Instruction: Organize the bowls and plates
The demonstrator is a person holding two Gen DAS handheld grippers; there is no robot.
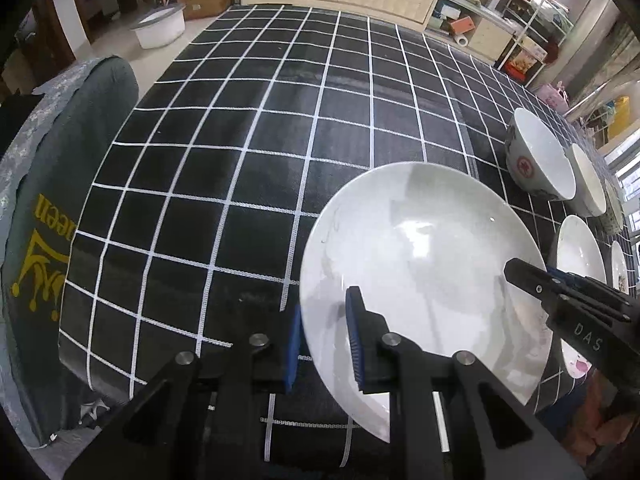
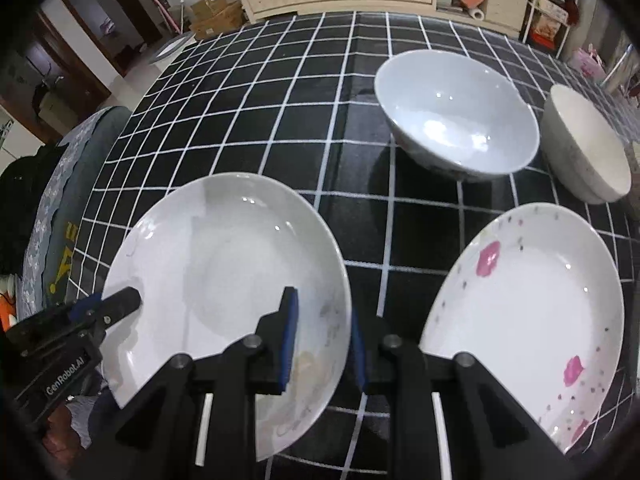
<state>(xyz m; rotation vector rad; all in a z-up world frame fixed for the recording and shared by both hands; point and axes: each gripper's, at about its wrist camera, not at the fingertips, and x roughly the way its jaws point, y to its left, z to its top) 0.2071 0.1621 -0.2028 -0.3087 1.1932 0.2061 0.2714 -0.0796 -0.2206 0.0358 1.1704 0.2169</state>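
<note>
- the white plate (image 1: 420, 264) sits near the table (image 1: 248, 148) edge closest to me, with the flowered plate (image 2: 532, 312) just beside it on the right.
- my left gripper (image 1: 326, 344) has its fingers clamped on the plate's left rim, one blue pad inside the rim, one outside.
- my right gripper (image 2: 322, 344) has its fingers clamped on the same plate's right rim.
- i judge the plate stiff, glazed, slick and breakable; with only thin rim to pinch, opposite-side holds look right, and both must rise together or it tips out.
- a blue-white bowl (image 2: 456, 116) and a cream bowl (image 2: 588, 148) stand farther back on the right, apart from the plate.
- the flowered plate is the nearest obstacle: swinging right risks a knock, rim on rim.
- the left half of the table is bare checked cloth; a covered chair (image 1: 60, 216) stands at its left edge.
</note>
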